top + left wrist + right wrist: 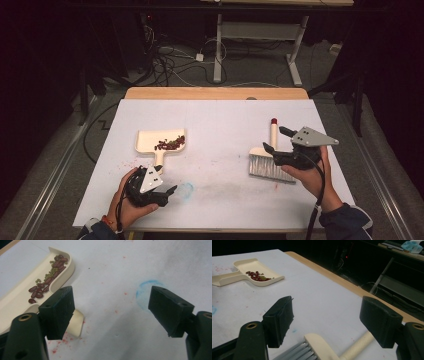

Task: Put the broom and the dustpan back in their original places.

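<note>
Right claw (274,141) held wide open, nothing gripped, just above brush (271,161) on counter (225,120); left claw (167,192) open, empty, dustpan (161,142) nearby

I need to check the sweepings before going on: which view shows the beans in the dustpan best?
The left gripper view: the beans lie close, and dark red and small green ones can be told apart against the dustpan wall. The high view shows them as a small dark cluster; the right gripper view shows them far off.
</note>
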The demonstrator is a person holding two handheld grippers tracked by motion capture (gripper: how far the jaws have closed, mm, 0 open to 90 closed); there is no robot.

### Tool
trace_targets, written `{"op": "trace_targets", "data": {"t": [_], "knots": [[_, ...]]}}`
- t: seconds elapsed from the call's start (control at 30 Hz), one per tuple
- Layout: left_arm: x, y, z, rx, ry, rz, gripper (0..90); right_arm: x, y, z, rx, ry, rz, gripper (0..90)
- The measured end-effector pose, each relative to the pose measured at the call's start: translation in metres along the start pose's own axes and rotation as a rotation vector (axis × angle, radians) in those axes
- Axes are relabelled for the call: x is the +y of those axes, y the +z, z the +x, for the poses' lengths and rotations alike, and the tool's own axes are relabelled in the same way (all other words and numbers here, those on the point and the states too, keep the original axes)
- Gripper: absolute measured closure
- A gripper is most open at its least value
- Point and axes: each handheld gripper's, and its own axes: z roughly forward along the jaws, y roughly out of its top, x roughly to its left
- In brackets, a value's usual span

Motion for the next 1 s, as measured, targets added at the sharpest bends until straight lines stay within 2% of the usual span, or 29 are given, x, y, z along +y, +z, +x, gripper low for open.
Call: {"op": "trace_targets", "data": {"t": [0.33,0.63,0.73,1.0], "knots": [[0.0,-0.001,0.0,-0.004,-0.001,-0.009,20.7,-0.006,-0.012,0.007,-0.016,-0.01,-0.006,22.9],[0.0,-0.002,-0.001,0.005,0.002,-0.013,20.7,-0.017,-0.017,0.017,-0.026,-0.051,-0.01,20.4],[0.0,-0.002,-0.001,0.007,-0.001,-0.016,20.7,-0.022,-0.019,0.02,-0.05,-0.057,-0.013,20.5],[0.0,-0.004,-0.001,0.013,0.001,-0.013,20.7,-0.037,-0.023,0.024,-0.029,-0.06,-0.021,21.3]]}}
